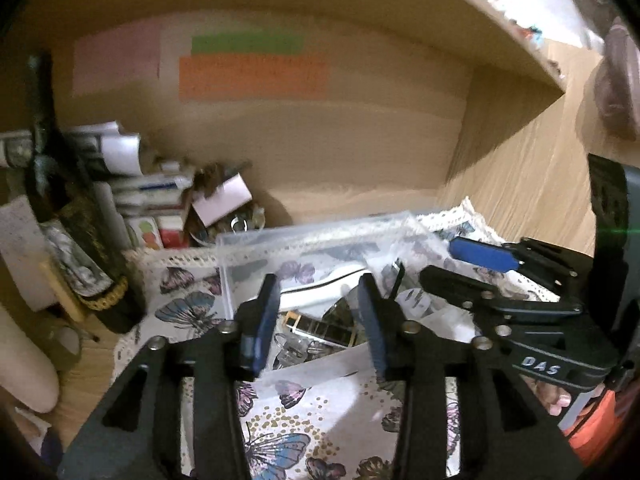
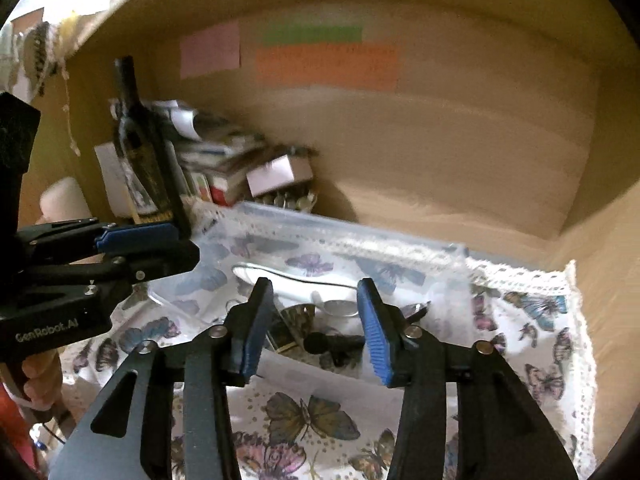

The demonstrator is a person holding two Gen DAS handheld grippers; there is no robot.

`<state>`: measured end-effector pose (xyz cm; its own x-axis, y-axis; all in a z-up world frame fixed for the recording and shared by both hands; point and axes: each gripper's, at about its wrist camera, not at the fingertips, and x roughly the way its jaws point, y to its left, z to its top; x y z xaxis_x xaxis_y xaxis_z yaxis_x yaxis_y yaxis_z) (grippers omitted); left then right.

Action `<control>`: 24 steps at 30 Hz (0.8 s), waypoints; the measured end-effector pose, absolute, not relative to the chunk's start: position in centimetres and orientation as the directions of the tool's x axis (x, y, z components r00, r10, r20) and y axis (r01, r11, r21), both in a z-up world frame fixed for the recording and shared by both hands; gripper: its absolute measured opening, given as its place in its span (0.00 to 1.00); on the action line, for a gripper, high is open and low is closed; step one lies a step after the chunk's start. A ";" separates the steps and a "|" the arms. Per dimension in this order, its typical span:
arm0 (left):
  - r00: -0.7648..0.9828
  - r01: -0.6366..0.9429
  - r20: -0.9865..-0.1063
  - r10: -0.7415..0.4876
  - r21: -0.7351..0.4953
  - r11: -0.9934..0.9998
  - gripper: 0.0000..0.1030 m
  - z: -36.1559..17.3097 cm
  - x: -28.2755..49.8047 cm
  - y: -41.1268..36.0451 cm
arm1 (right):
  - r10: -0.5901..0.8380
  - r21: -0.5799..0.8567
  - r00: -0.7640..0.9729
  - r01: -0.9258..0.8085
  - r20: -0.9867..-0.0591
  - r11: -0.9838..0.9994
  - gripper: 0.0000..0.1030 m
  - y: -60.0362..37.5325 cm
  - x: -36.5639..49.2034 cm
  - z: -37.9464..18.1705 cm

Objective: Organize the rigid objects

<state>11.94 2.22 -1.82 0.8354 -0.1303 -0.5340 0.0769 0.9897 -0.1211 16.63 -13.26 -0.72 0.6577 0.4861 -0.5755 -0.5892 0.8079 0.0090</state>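
A clear plastic box (image 1: 240, 240) (image 2: 352, 232) stands on a butterfly-print cloth (image 1: 180, 308) (image 2: 540, 320) inside a wooden shelf. It holds small rigid objects: a white curved item (image 1: 312, 294) (image 2: 288, 278), a dark and gold item (image 1: 320, 326) (image 2: 286, 330), a black item (image 2: 336, 344) and a round silver lid (image 2: 340, 308). My left gripper (image 1: 318, 308) is open and empty over the box's near side. My right gripper (image 2: 316, 312) is open and empty over the box too. Each gripper shows in the other's view, the right one (image 1: 460, 268), the left one (image 2: 160, 244).
A dark bottle (image 1: 68, 208) (image 2: 144, 152) stands at the left beside stacked boxes and papers (image 1: 152, 196) (image 2: 224, 156). Pink, green and orange notes (image 1: 252, 72) (image 2: 326, 64) are stuck on the shelf's back wall. The shelf's right wall (image 1: 520, 184) is close.
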 end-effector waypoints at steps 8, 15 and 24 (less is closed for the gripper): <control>0.894 0.070 -0.436 -0.102 -0.089 0.994 0.58 0.9 7.5 1.0 | 0.501 -0.002 0.748 -0.557 -0.436 0.830 0.69 -16.5 11.6 2.7; 0.916 0.061 -0.390 -0.091 -0.087 0.994 0.79 1.4 4.5 0.3 | 0.505 0.026 0.786 -0.532 -0.356 0.846 0.86 -18.8 8.3 4.0; 0.940 0.040 -0.336 -0.061 -0.070 0.997 0.94 1.7 2.2 -0.1 | 0.494 0.038 0.812 -0.509 -0.312 0.860 0.99 -20.1 6.3 4.4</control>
